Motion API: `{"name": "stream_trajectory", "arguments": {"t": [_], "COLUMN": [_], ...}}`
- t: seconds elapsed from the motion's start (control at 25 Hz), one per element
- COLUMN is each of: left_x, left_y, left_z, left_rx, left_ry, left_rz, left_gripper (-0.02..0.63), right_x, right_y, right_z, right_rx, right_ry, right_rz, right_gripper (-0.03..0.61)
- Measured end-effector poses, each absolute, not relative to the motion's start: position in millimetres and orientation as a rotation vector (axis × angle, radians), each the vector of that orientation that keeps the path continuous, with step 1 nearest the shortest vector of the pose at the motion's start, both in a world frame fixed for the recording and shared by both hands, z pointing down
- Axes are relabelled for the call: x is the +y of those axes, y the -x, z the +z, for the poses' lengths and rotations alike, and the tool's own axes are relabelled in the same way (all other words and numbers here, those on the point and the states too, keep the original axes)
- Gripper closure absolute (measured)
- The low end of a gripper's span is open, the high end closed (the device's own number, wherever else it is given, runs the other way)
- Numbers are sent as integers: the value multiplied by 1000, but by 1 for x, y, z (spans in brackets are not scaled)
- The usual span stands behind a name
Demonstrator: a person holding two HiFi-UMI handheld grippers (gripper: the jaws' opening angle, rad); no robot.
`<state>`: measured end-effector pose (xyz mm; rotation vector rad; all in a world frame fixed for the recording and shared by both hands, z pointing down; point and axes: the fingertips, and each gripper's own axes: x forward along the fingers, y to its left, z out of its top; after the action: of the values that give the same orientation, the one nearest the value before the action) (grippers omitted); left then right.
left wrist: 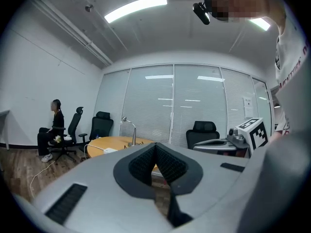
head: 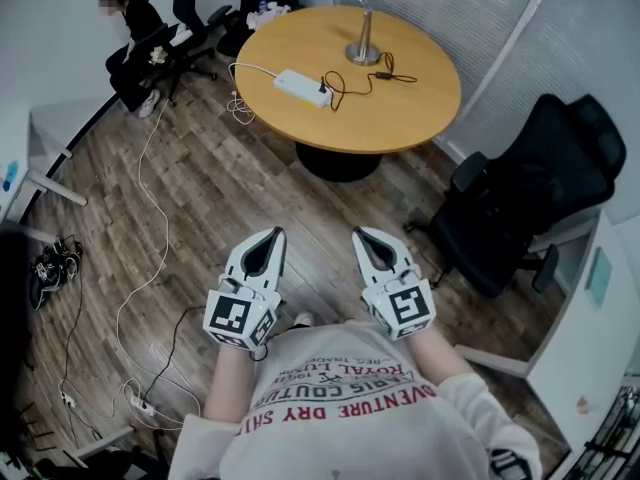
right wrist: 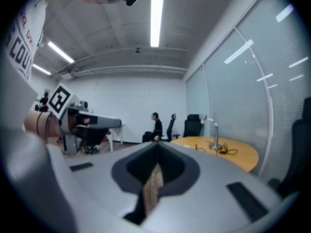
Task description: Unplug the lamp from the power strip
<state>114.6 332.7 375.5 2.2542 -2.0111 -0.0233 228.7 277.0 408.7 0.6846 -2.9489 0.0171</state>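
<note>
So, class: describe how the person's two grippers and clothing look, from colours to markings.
The left gripper and right gripper both have light grey shells with black ribbed pads that taper to a point. Each carries a white cube with black square markers. The person wears a white long-sleeved shirt with red and dark lettering.

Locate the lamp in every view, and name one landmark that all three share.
Head view: the lamp stands at top centre, on the far part of the round table.
Left gripper view: the lamp is slightly left of centre, on the round table.
Right gripper view: the lamp is right of centre, on the round table.
Shared landmark: the round table.
</note>
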Motion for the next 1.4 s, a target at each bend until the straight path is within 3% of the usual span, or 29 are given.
{"name": "stream_trajectory", "arguments": {"t": [0.88, 1.4], "left_x": [343, 213], "left_y": [13, 74], "left_z": [418, 429], "left_rx": [-1964, -1987], "left_ry": [-2195, -2128], "left_rz": [-18, 27], "left_gripper": [583, 583], "right_x": [270, 125], "right_y": [-117, -54], "right_z": [448, 460], "right_rx": [-2832, -2821], "right_ry": [-736, -708], "right_rz": [92, 131], "right_gripper": [549, 548]}}
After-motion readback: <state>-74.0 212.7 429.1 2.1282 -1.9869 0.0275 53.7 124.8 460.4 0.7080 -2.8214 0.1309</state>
